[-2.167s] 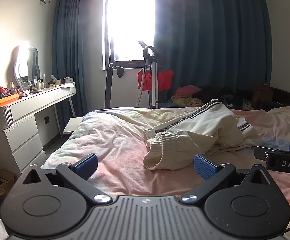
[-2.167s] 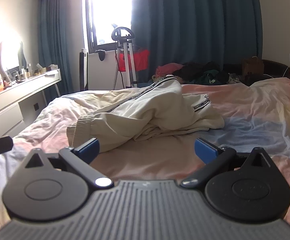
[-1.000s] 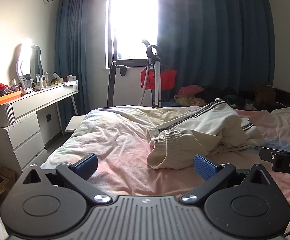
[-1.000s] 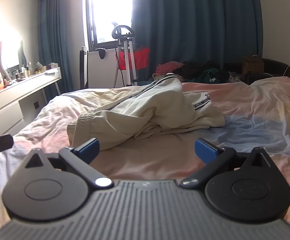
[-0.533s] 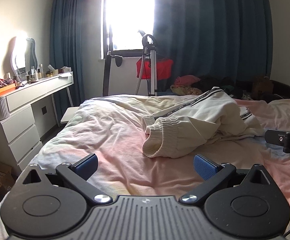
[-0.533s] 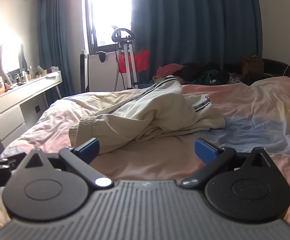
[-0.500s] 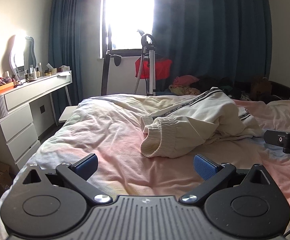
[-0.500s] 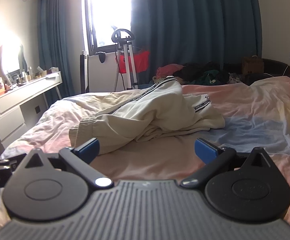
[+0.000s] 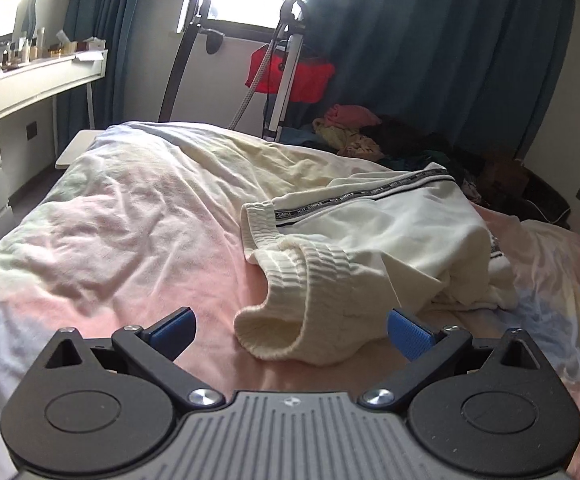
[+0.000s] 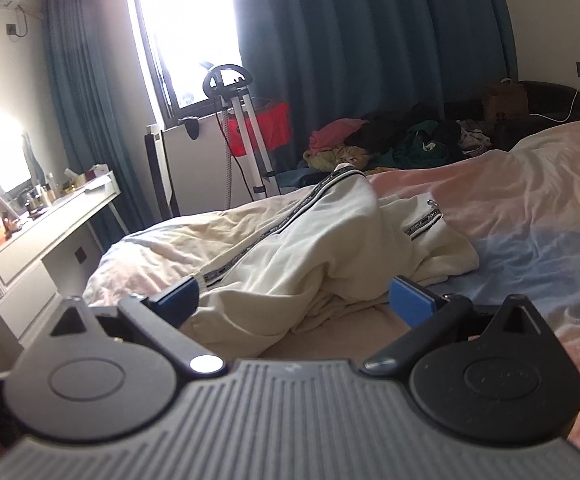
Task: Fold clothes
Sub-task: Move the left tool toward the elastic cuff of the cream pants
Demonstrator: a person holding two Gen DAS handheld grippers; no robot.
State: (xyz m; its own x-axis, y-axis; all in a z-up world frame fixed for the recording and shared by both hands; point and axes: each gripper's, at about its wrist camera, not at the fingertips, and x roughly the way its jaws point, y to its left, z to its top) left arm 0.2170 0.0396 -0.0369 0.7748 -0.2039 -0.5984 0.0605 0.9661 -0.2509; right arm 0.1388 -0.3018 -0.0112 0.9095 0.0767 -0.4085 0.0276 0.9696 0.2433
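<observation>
A cream zip jacket (image 9: 374, 248) with black-and-white striped trim lies crumpled on the pastel bed sheet (image 9: 129, 240). Its ribbed cuff or hem faces me in the left wrist view. My left gripper (image 9: 290, 330) is open and empty, just short of that ribbed edge. My right gripper (image 10: 296, 300) is open and empty, close over the near side of the jacket (image 10: 322, 256). The jacket's underside and far sleeve are hidden in its folds.
A white dresser (image 10: 49, 232) with cosmetics stands left of the bed. A garment steamer stand (image 9: 285, 72) with a red item is by the window. A pile of clothes (image 10: 390, 140) lies beyond the bed under dark blue curtains.
Both grippers have moved forward toward the jacket, which now looks larger. The right gripper has tilted, and the other gripper has left both views. Jaws stay open.
</observation>
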